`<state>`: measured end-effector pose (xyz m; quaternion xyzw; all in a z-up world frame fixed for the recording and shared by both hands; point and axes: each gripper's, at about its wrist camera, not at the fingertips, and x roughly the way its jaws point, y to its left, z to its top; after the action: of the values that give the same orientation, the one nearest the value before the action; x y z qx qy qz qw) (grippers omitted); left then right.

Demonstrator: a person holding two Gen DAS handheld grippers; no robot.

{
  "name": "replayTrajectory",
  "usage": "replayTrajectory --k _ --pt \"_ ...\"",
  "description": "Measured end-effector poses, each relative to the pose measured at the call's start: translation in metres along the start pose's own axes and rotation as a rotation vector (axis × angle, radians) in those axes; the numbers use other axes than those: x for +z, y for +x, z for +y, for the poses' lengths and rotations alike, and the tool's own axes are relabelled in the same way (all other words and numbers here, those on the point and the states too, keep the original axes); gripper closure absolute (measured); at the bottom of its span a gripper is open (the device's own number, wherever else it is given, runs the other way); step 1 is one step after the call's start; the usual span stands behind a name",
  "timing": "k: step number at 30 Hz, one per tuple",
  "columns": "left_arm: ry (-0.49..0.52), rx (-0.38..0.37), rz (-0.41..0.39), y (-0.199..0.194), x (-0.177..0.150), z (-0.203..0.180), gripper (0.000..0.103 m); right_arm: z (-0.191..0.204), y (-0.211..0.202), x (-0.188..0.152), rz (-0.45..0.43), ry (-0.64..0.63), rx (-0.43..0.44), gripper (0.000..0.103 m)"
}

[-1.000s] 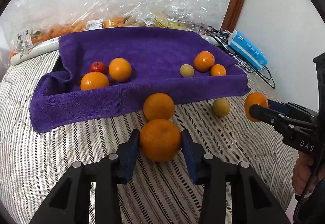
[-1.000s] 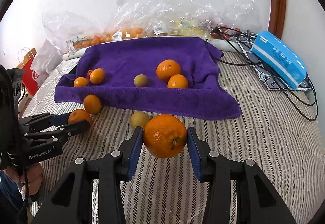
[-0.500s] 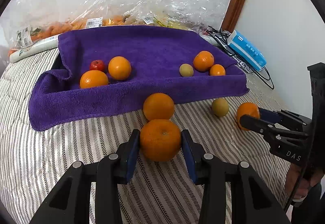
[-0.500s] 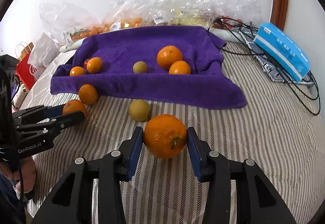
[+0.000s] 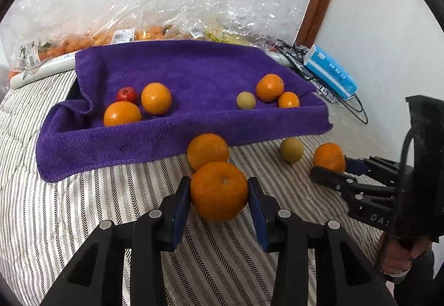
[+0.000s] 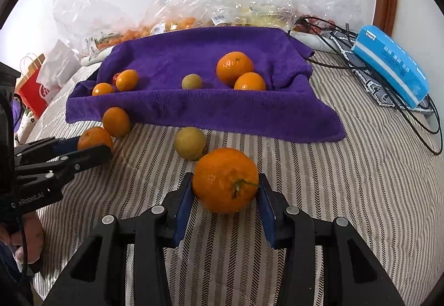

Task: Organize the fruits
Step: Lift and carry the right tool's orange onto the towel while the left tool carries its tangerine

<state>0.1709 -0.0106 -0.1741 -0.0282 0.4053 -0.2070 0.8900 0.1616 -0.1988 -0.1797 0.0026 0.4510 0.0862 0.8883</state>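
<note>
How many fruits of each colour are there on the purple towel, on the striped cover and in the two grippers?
Orange: 7, with 4 on the purple towel, 1 on the striped cover, 1 in the left gripper and 1 in the right gripper
Yellow-green: 2, with 1 on the towel and 1 on the cover
Red: 1, on the towel
Total: 10

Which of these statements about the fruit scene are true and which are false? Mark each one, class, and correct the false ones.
1. Each tool grips an orange. True: the left tool and the right tool each hold one.
2. The towel is green. False: it is purple.
3. A yellowish fruit lies on the striped cover, off the towel. True.
4. The blue box sits on the towel. False: it lies beside it, on cables.
5. A small red fruit lies on the towel. True.
</note>
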Motion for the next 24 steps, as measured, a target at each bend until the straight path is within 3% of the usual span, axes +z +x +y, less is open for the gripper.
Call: replayTrajectory --k 10,24 --pt "-0.038 -0.013 -0.050 -0.015 0.005 0.007 0.065 0.003 -0.018 0.009 -0.037 0.004 -0.003 0.060" --pt "-0.097 0.029 -0.152 -0.057 0.048 0.020 0.065 0.017 -0.057 0.061 -0.157 0.000 0.000 0.060"
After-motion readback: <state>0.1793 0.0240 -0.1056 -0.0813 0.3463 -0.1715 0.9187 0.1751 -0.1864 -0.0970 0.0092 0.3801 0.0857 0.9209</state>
